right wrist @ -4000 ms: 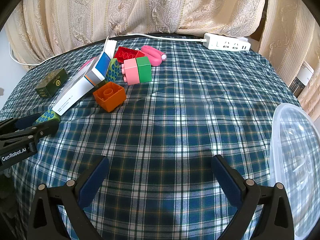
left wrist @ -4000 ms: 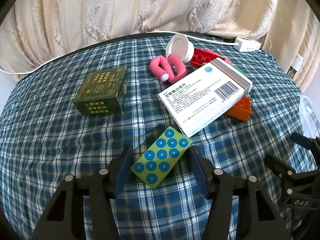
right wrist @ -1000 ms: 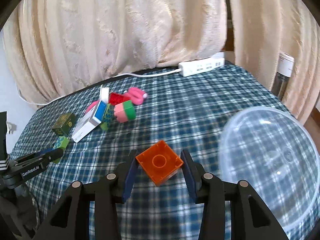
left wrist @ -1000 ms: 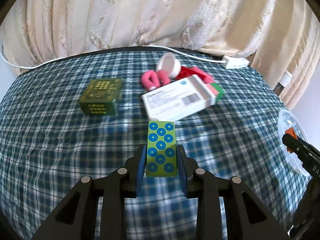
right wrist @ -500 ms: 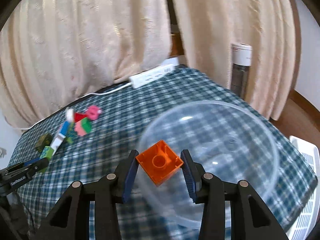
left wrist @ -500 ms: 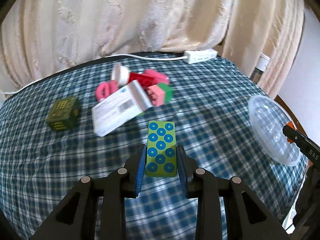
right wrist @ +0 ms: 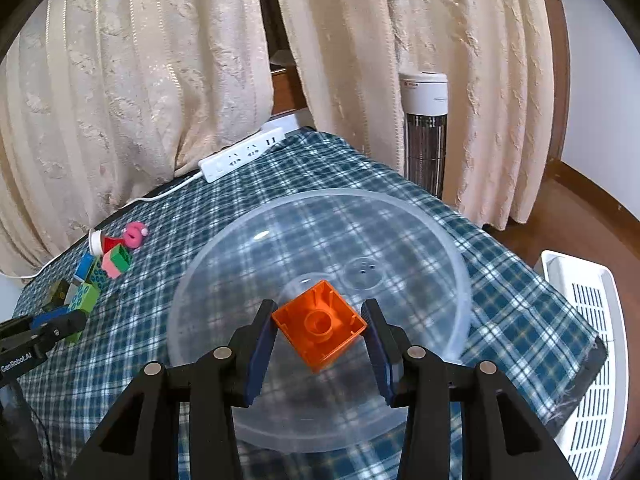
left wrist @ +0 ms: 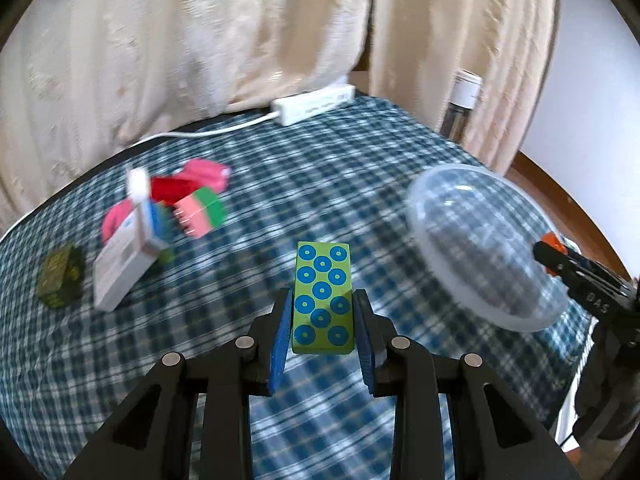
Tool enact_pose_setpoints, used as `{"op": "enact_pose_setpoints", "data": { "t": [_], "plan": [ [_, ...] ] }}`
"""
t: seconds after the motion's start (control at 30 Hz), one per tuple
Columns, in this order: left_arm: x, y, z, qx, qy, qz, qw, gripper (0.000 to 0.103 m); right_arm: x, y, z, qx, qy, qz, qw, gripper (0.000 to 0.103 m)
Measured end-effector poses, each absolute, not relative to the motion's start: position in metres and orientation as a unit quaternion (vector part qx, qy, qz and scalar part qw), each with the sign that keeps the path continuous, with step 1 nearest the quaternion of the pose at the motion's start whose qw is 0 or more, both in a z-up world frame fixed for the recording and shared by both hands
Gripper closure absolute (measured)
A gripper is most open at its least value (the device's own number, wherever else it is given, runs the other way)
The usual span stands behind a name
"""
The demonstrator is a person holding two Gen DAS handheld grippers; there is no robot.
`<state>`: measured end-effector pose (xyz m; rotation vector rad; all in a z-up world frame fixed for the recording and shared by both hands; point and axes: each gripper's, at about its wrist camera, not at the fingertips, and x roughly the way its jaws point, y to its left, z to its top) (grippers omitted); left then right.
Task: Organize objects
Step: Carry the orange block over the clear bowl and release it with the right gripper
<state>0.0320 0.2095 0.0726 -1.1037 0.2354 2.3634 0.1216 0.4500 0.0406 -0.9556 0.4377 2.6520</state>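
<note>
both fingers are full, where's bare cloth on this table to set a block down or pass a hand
Bare plaid tablecloth lies between the toy pile with the pink-and-green block and the clear plastic bowl, running back to the white power strip. The pile's side is crowded; the bowl fills the right end.

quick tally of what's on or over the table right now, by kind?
Toy blocks: 4 (orange block and green dotted block in grippers, pink-green block, red block)
Boxes: 2 (white box, dark green box)
Clear bowl: 1
Power strip: 1
Total: 8; blurred pink items uncounted.
</note>
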Motion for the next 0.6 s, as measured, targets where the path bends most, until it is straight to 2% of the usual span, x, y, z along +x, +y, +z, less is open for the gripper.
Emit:
{"op": "enact_pose_setpoints", "data": {
  "t": [0.33, 0.53, 0.6],
  "plan": [
    [0.044, 0.27, 0.078, -0.396, 0.113, 0.857, 0.31, 0.072, 0.13, 0.467, 0.042, -0.318, 0.159, 0.922, 0.151, 0.057],
    [0.039, 0.27, 0.074, -0.41, 0.106, 0.854, 0.303, 0.071, 0.131, 0.469, 0.041, -0.311, 0.168, 0.925, 0.137, 0.056],
    [0.034, 0.264, 0.071, -0.422, 0.097, 0.851, 0.296, 0.071, 0.131, 0.47, 0.041, -0.305, 0.176, 0.926, 0.135, 0.042]
  ]
}}
